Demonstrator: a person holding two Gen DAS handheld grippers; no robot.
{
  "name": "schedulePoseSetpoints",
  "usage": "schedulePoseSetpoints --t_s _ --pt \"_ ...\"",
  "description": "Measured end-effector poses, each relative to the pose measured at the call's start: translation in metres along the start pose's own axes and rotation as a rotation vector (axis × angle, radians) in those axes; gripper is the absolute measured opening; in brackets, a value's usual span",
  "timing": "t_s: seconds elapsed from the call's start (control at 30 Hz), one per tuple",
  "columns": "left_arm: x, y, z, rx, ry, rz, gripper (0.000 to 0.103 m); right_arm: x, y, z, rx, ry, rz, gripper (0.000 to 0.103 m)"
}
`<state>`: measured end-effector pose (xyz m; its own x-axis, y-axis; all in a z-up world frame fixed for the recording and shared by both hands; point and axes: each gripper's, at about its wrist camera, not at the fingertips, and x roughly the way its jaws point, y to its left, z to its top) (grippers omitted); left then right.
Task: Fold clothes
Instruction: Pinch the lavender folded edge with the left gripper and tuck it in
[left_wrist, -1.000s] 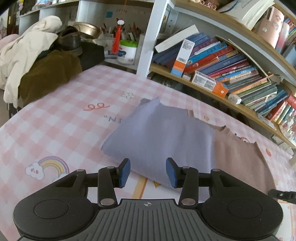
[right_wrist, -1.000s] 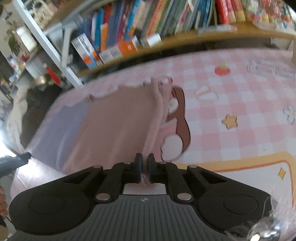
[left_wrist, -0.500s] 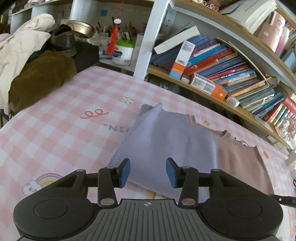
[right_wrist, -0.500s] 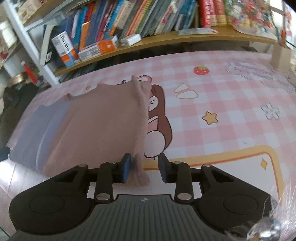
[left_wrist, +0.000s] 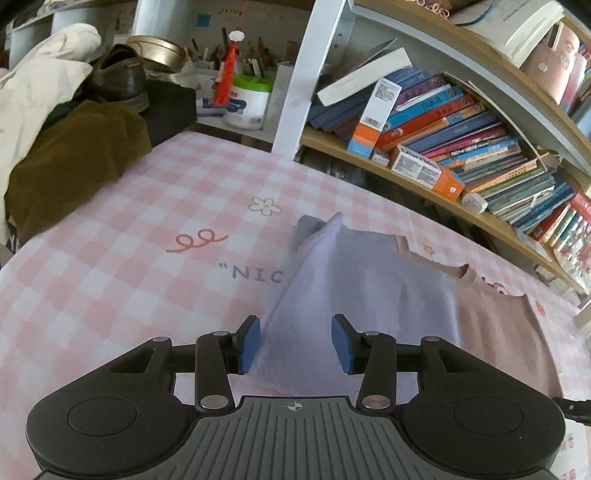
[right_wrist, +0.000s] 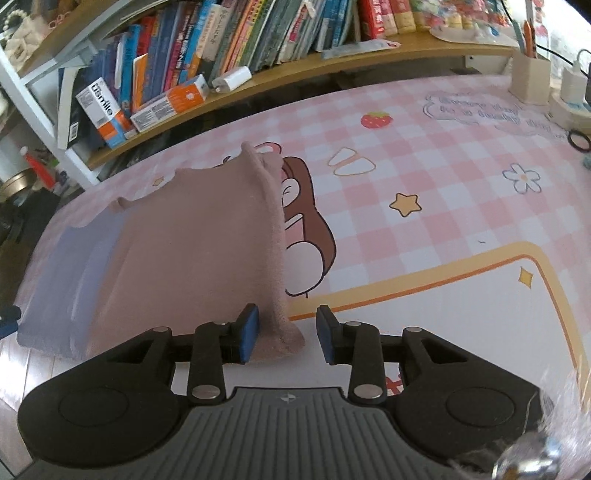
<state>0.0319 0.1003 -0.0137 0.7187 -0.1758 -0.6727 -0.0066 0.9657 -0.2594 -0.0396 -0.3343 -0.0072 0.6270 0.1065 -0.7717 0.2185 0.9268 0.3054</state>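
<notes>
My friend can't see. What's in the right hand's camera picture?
The right tool is open around the near corner of a folded pink-brown and lilac garment, having just let go. It lies on a pink checked cartoon tablecloth, with a bookshelf behind.

You had soft, even daylight in both views — bright enough, with no hard shadows on the pink checked cloth (left_wrist: 155, 288). The fisheye bent the bookshelf (left_wrist: 424, 177) into an arc and darkened the far corners. Your left view smeared slightly over the lavender garment (left_wrist: 354, 288); in your right view a blurred glare sat at the near right corner — the far left was dim.
</notes>
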Motion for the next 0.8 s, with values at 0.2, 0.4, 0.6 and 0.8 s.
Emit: schedulePoseSetpoints --t_s 0.2,0.4,0.6,0.8 --pt "0.016 0.001 0.003 0.027 0.014 -0.002 0.05 0.001 0.004 -0.002 0.005 -0.007 -0.024 0.031" --pt "0.03 0.011 0.005 -0.013 0.035 -0.014 0.024 0.003 0.008 -0.004 -0.014 -0.01 -0.05 0.031" --pt "0.039 0.029 0.0 -0.084 0.072 -0.048 0.006 0.005 0.01 -0.007 -0.034 -0.005 -0.058 0.033" --pt "0.038 0.029 0.003 -0.075 0.08 -0.04 0.014 0.005 0.011 -0.009 -0.025 -0.012 -0.06 0.033"
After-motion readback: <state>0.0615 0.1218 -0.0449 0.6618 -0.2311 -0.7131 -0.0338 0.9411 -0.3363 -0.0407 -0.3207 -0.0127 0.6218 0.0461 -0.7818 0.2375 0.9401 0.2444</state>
